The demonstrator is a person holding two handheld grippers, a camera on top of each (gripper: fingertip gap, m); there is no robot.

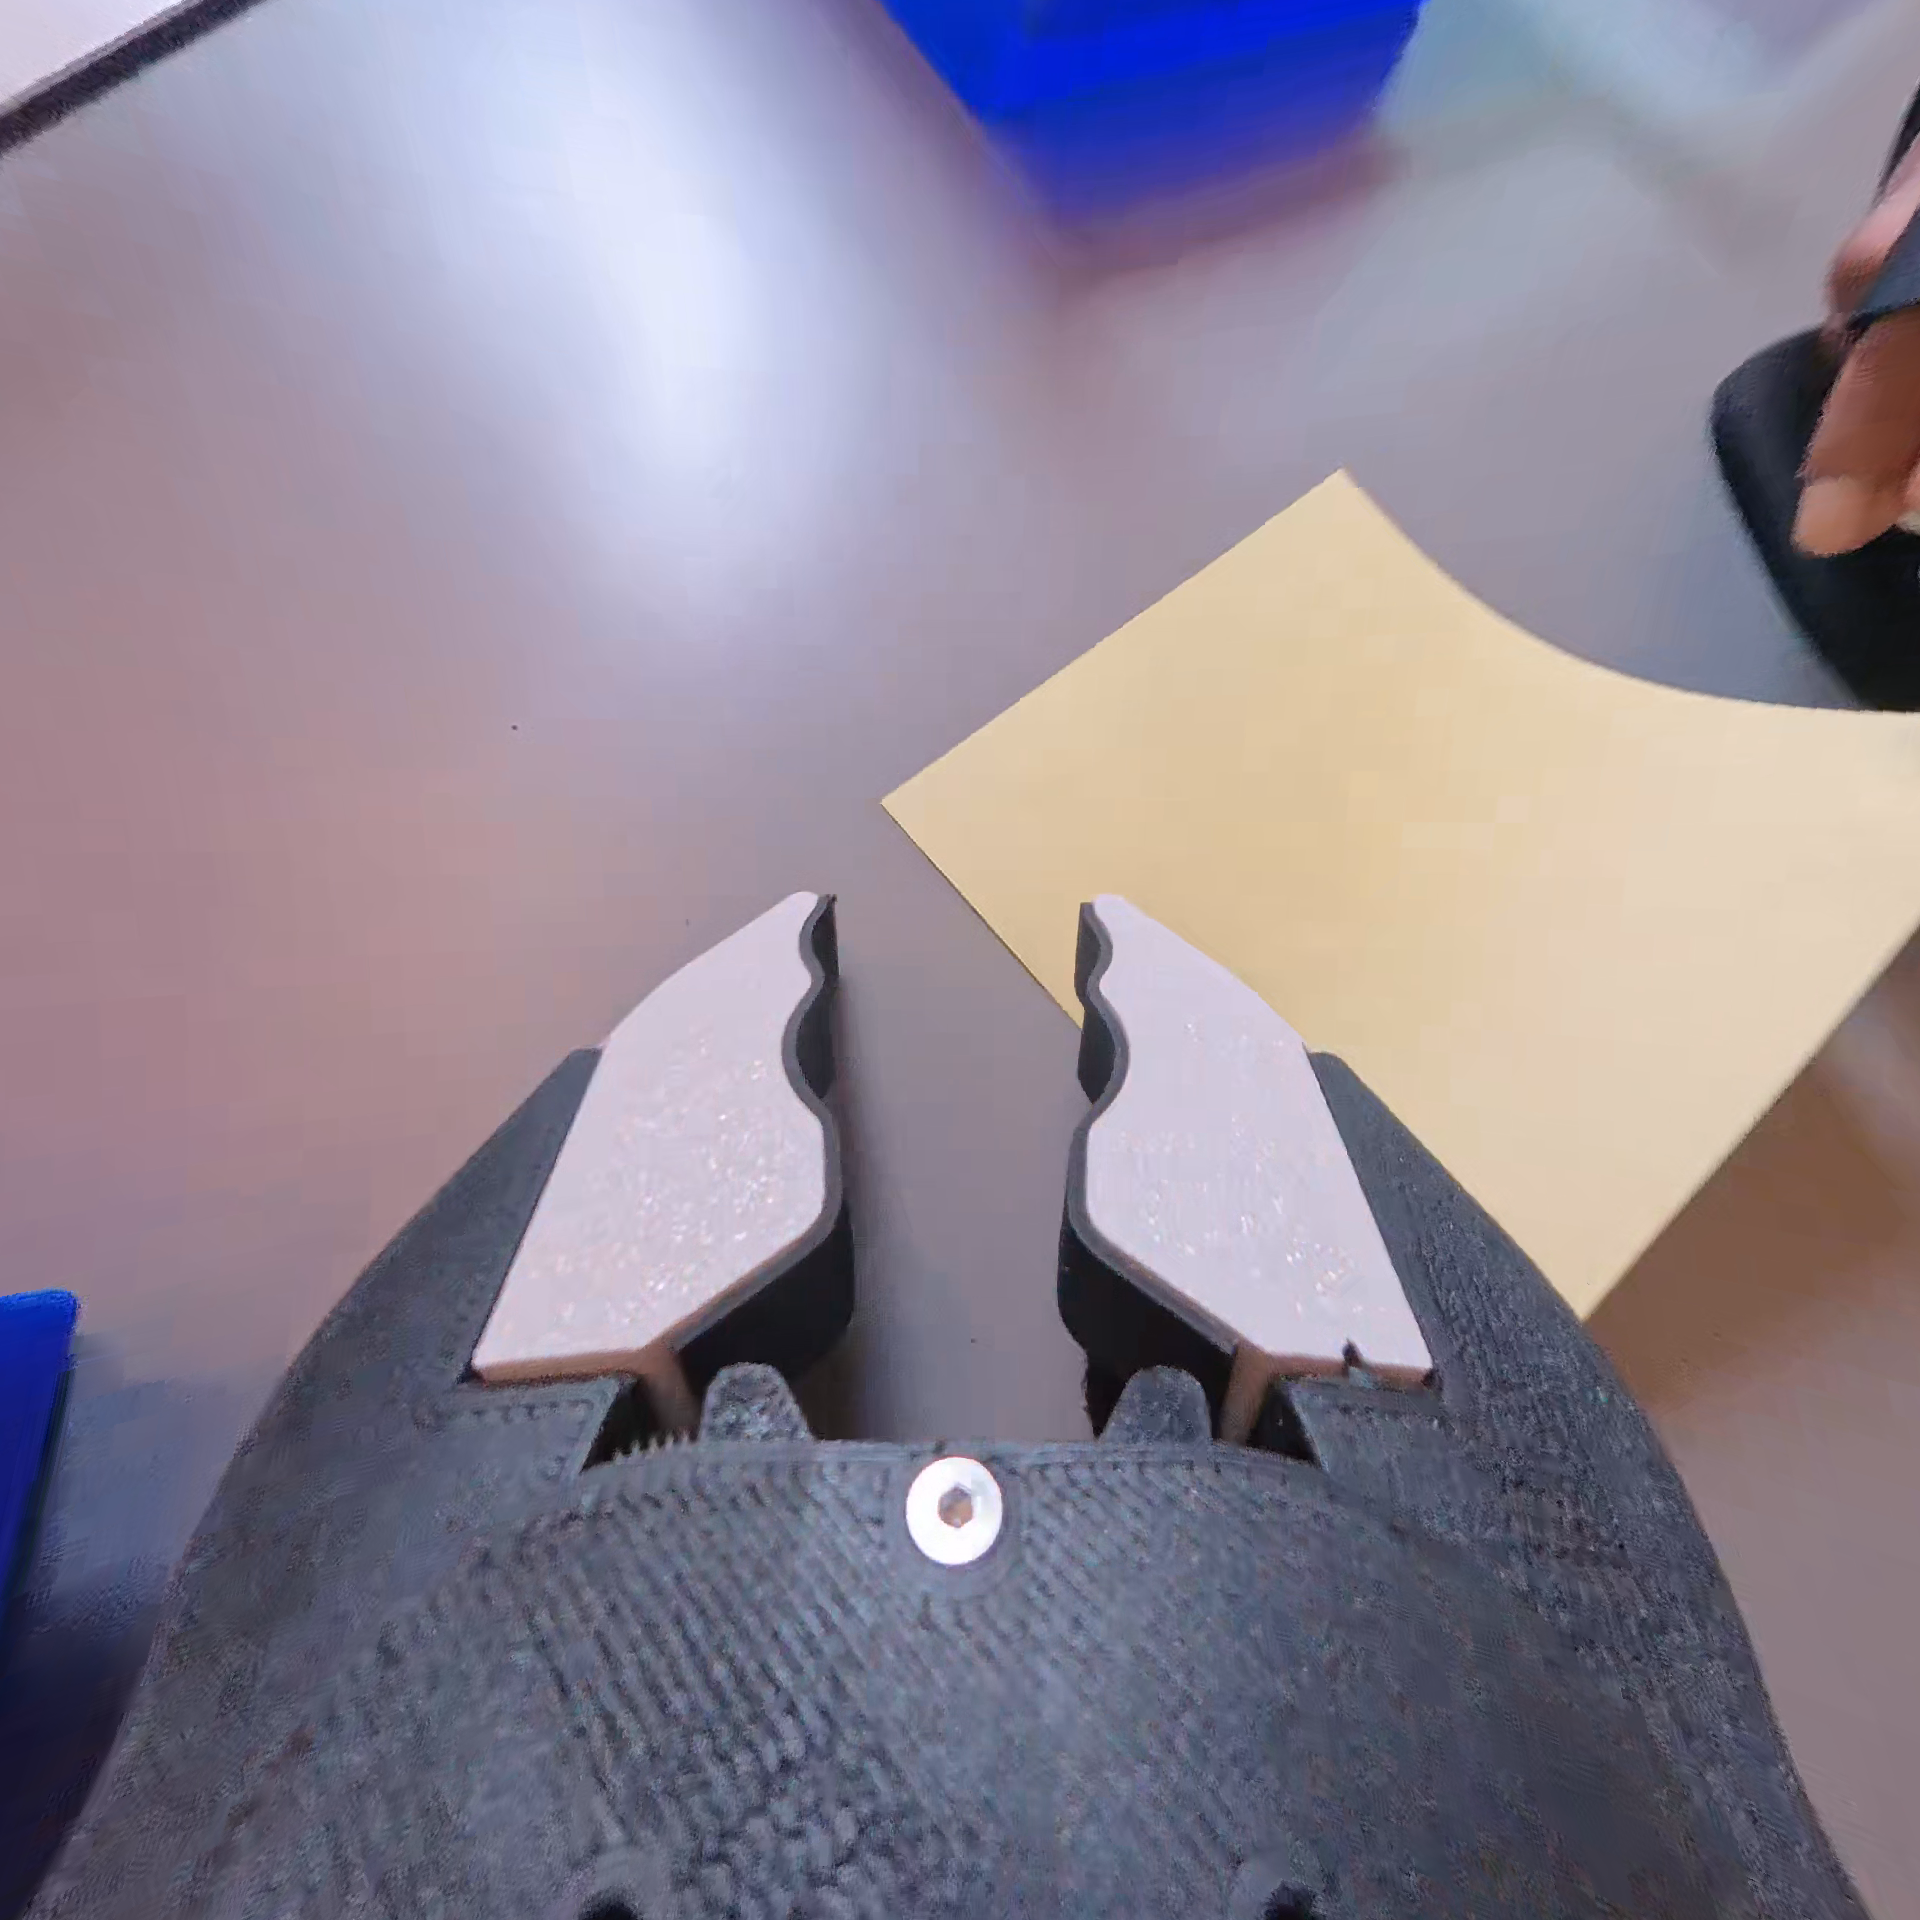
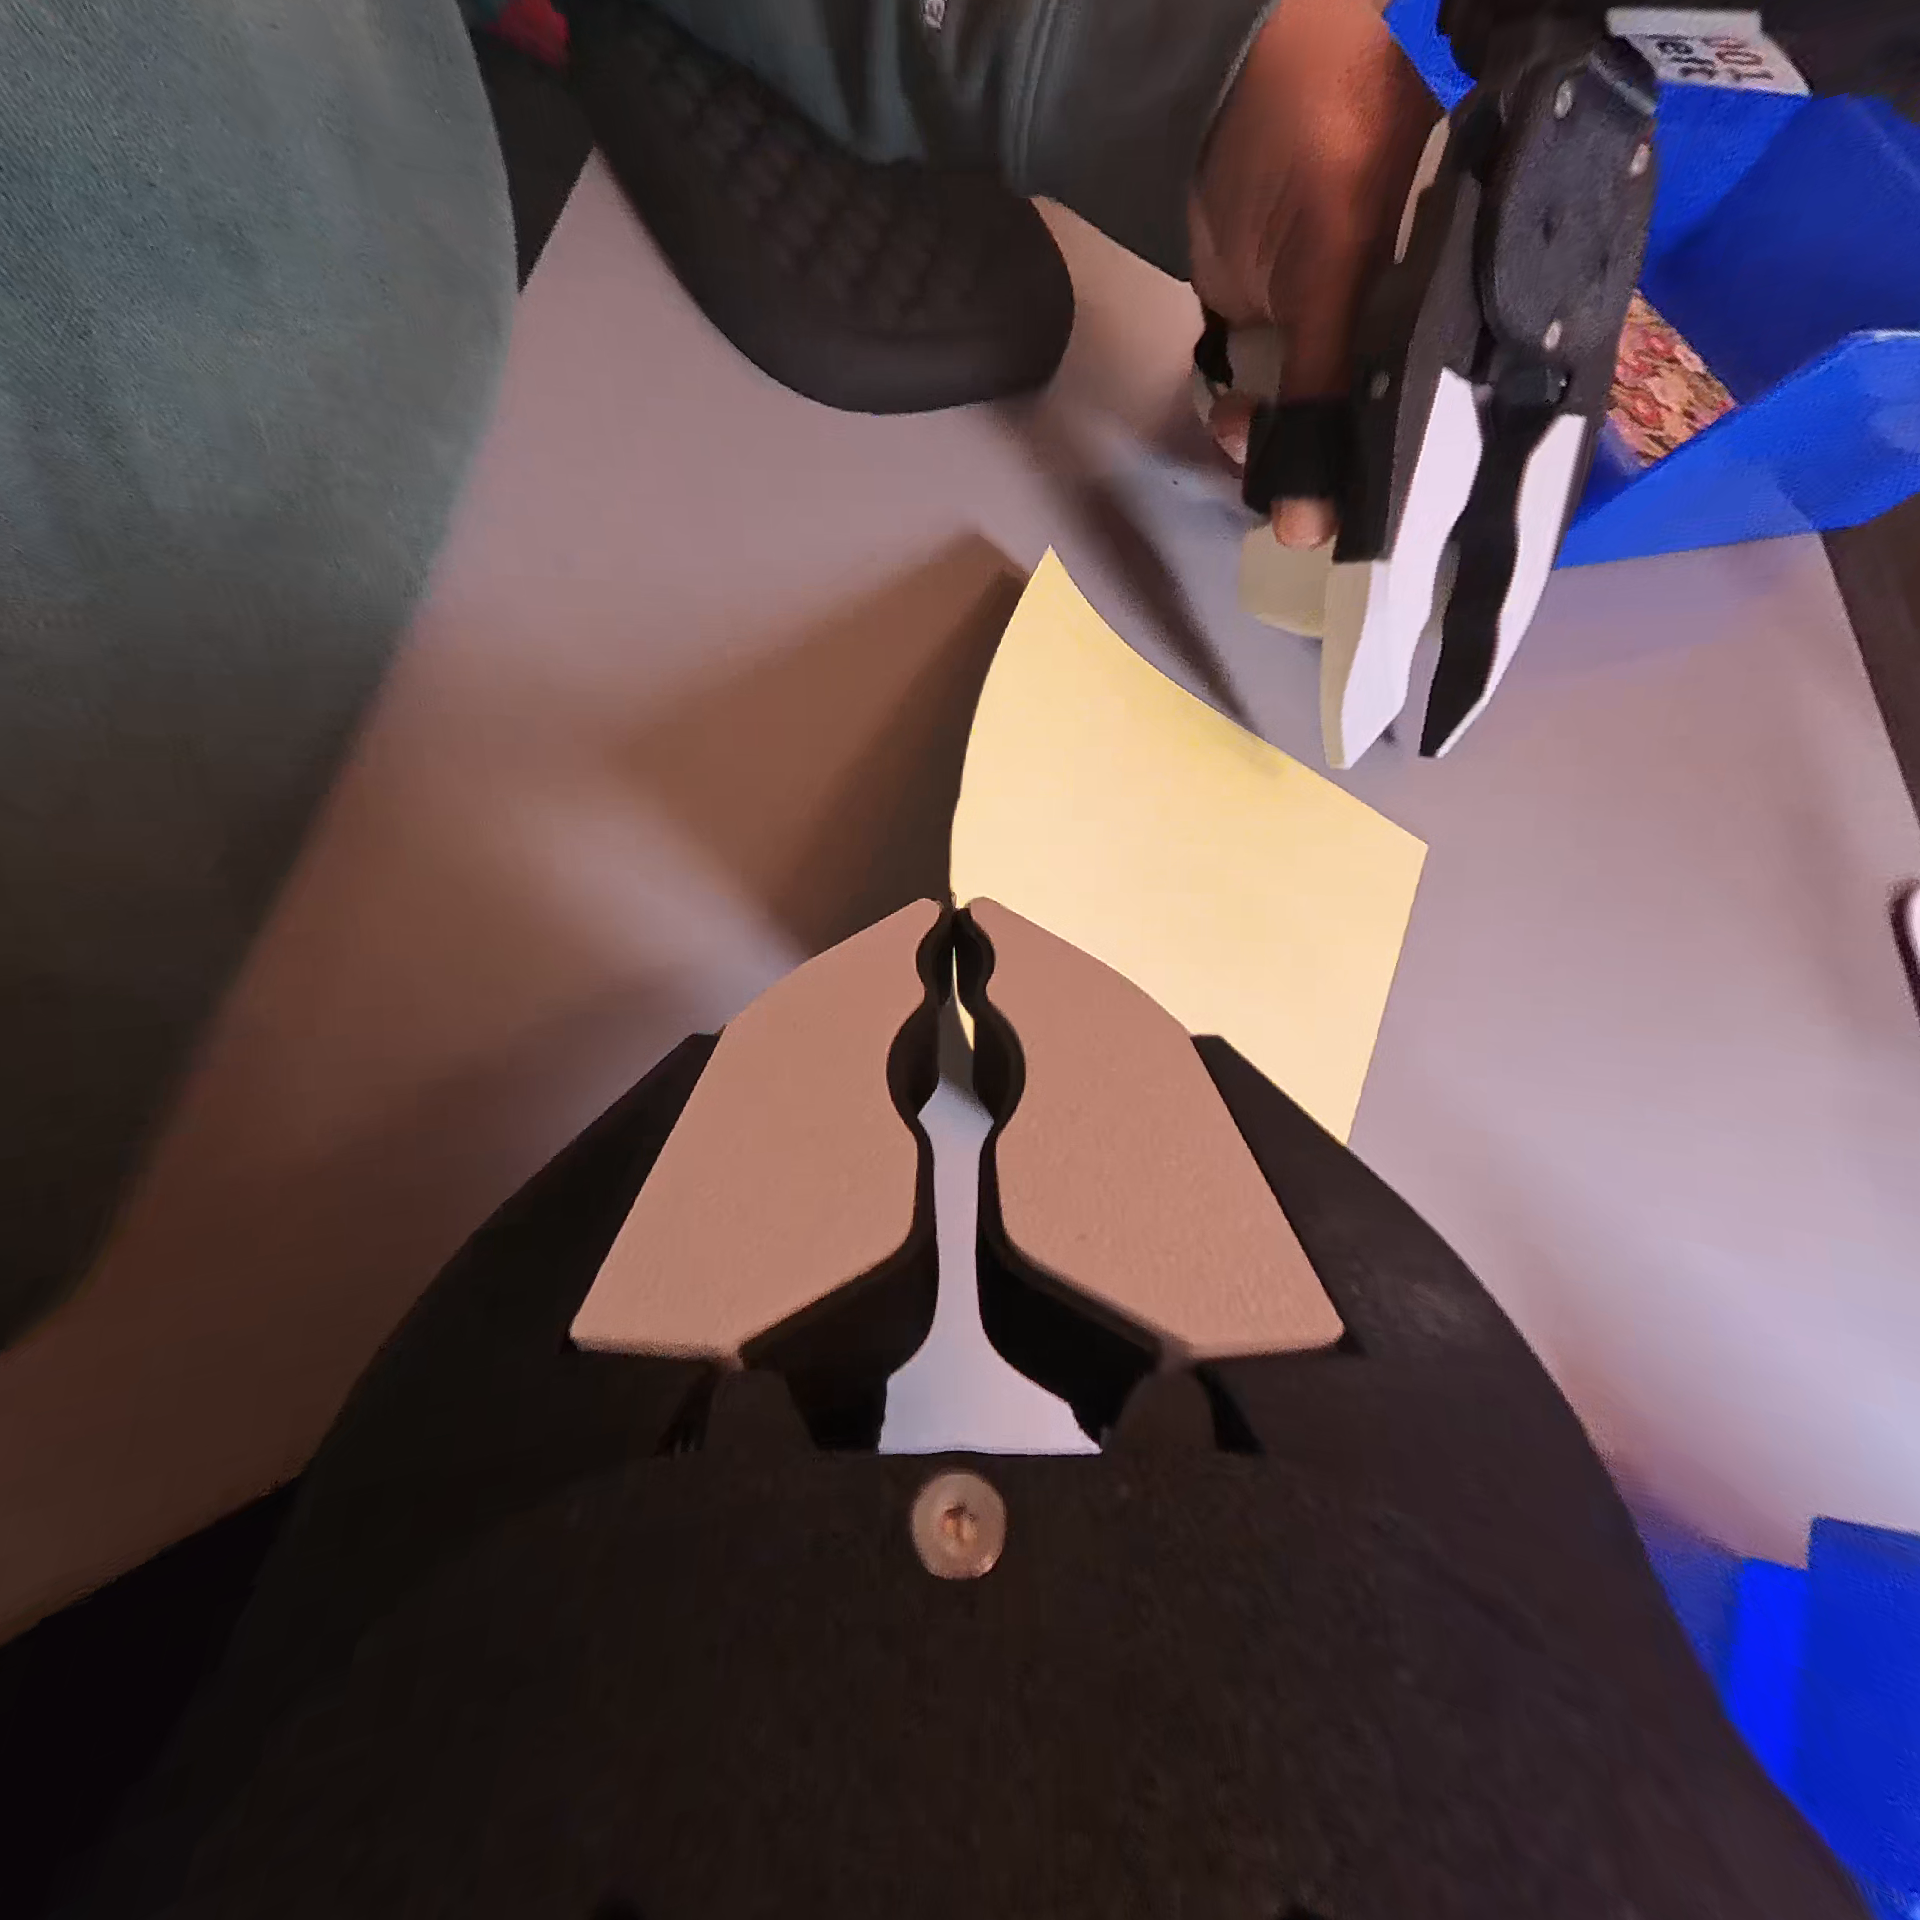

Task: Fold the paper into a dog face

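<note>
A pale yellow square of paper (image 1: 1403, 883) lies on the grey table (image 1: 520, 623), with its right side curling upward. My left gripper (image 1: 956, 914) is open and empty, just above the table, with its right finger over the paper's near left edge. In the right wrist view, my right gripper (image 2: 954, 914) is shut on one edge of the paper (image 2: 1143, 831) and holds that side lifted. The left gripper (image 2: 1397, 743) shows there too, open, beyond the paper's far corner and held by a hand (image 2: 1299, 260).
A blue bin (image 1: 1143, 104) stands at the back of the table and also shows in the right wrist view (image 2: 1766, 312). Another blue bin (image 2: 1849, 1662) is at the near right. A dark textured object (image 2: 831, 260) lies at the table's edge. A hand (image 1: 1860, 416) is at the right. Left tips and right tips are each some 20 cm from the dark textured object (image 2: 831, 260).
</note>
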